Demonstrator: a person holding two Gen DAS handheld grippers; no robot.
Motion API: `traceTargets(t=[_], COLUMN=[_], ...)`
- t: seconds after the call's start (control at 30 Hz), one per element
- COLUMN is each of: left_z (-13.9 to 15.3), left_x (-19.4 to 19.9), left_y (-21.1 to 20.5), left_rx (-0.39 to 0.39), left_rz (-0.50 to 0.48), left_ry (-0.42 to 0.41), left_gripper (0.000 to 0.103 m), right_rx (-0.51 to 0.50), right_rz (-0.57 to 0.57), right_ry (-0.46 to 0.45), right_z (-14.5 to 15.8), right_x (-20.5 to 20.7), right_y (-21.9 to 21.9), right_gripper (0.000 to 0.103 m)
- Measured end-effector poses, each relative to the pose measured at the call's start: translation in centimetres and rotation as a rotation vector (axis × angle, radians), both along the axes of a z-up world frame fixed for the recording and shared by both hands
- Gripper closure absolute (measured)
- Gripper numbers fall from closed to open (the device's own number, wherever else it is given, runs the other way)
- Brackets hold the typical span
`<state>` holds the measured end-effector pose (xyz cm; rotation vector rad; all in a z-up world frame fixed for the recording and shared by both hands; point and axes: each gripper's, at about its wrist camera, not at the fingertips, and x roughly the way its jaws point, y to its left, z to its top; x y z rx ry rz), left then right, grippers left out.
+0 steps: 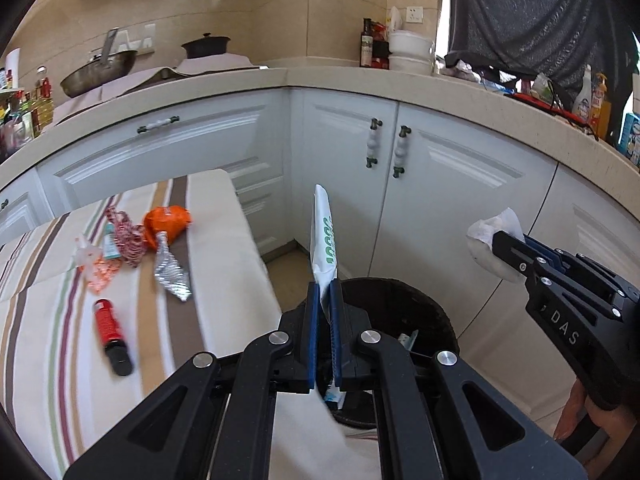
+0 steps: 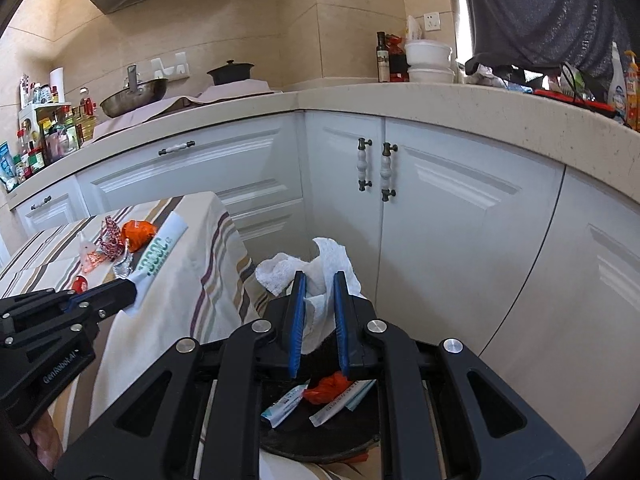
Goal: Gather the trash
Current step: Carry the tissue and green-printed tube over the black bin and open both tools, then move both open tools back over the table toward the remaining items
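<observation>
My left gripper [image 1: 325,292] is shut on a white tube with green print [image 1: 325,236], held upright over the black trash bin [image 1: 436,312]. It also shows in the right wrist view [image 2: 160,250]. My right gripper [image 2: 318,280] is shut on a crumpled white paper towel [image 2: 320,264] above the bin [image 2: 320,436], which holds wrappers and an orange scrap [image 2: 326,388]. In the left view the towel [image 1: 494,240] sits at the right gripper's tip. On the striped cloth table [image 1: 224,240] lie an orange wrapper [image 1: 166,222], a foil wrapper [image 1: 172,270] and a red bottle [image 1: 112,336].
White cabinet doors [image 1: 440,184] stand behind the bin under a beige counter [image 1: 360,76] with a wok [image 1: 98,72], a pot, bottles and containers. More small wrappers [image 1: 120,240] lie at the table's far left.
</observation>
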<state>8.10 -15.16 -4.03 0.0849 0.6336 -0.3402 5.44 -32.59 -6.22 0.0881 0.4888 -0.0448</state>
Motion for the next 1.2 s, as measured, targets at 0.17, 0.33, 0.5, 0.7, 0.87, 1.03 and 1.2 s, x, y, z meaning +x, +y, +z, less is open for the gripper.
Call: traceTargets(t=[0.17,0.33,0.5,0.7,0.87,1.03,1.2], left_z=[-1.1,-2.0,-2.7,-2.6,-1.4,0.0,1.2], left_x=[0.9,1.7,3.1,3.0,2.6,2.1,1.5], left_y=[-1.7,-2.8,-3.4,-3.3,-2.2,-0.4,2.2], left_rx=[0.024,0.039,0.013,0.007,-0.009,-0.019,-0.024], left_rz=[-0.010,-0.011,-0.022,-0.015,0.009,0.042,0.089], left_ry=[0.028,0.056,0.141,0.140,0.102,0.055,0.007], left_gripper=[0.097,0.096,0.091,0.066,0.058,0.053,0.050], right_rx=[0.017,0.028,0.050,0.065,0.061,0.054,0.055], right_rz=[-0.007,-0.011,-0.029,-0.050,-0.054,-0.040,-0.002], right_ry=[0.025,0.043,0.059,0.084,0.077,0.053,0.031], right_z=[-1.3,-2.4,-3.6,-4.3,-3.7,-2.4,-1.0], right_x=[1.0,2.1,3.6,4.1,3.6,3.0,2.5], right_y=[-0.9,-1.5,-2.1,-2.9,-2.7,-1.8,0.0], right_gripper=[0.089,0.089,0.065,0.065,0.065,0.065,0.065])
